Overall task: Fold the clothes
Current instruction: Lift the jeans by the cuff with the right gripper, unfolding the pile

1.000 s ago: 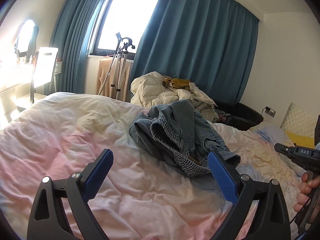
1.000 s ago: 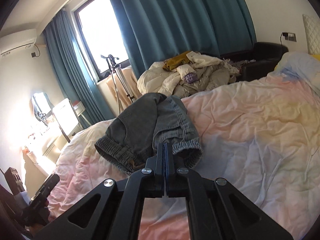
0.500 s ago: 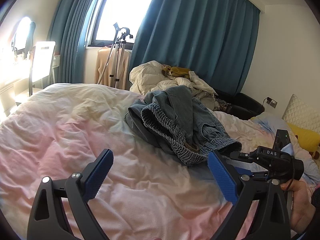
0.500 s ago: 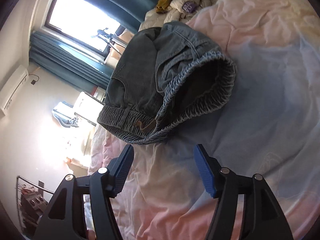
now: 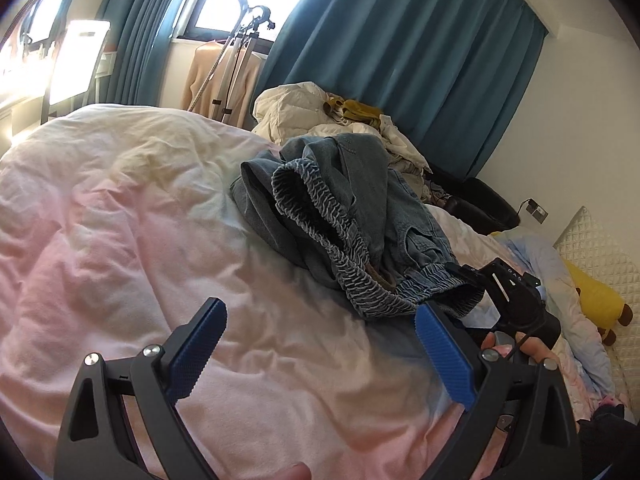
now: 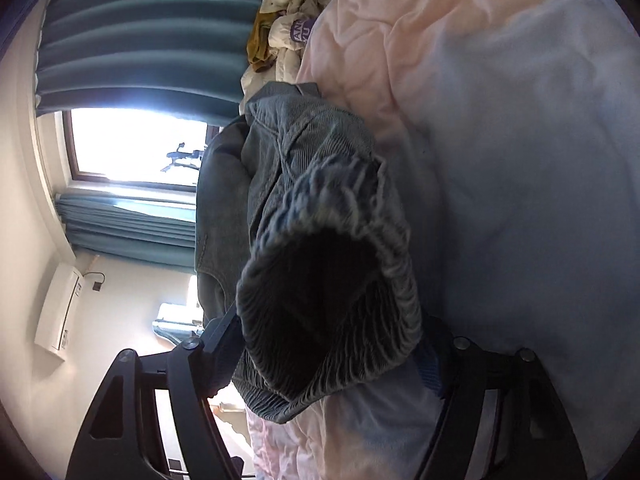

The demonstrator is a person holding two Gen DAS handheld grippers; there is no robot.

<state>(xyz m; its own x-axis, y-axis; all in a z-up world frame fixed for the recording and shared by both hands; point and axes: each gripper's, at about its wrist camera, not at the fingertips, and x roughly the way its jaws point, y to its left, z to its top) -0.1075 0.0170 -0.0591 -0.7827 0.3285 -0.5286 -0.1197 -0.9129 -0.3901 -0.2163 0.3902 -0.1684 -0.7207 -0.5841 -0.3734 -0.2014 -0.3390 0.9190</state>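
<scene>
while the denim trousers (image 5: 344, 216) lie bunched on the pink duvet (image 5: 120, 240), an elastic cuff is straddled by the right gripper (image 6: 332, 360).

the right jaws are spread apart either side of the cuff's open mouth, not yet closed on it, probably so an edge can be pinched and the heap drawn flat. the left gripper (image 5: 320, 354) is held near, jaws wide apart and empty, pointed at the waistband (image 5: 320, 220). a laundry pile (image 5: 320, 116) is seen at the far side.
</scene>
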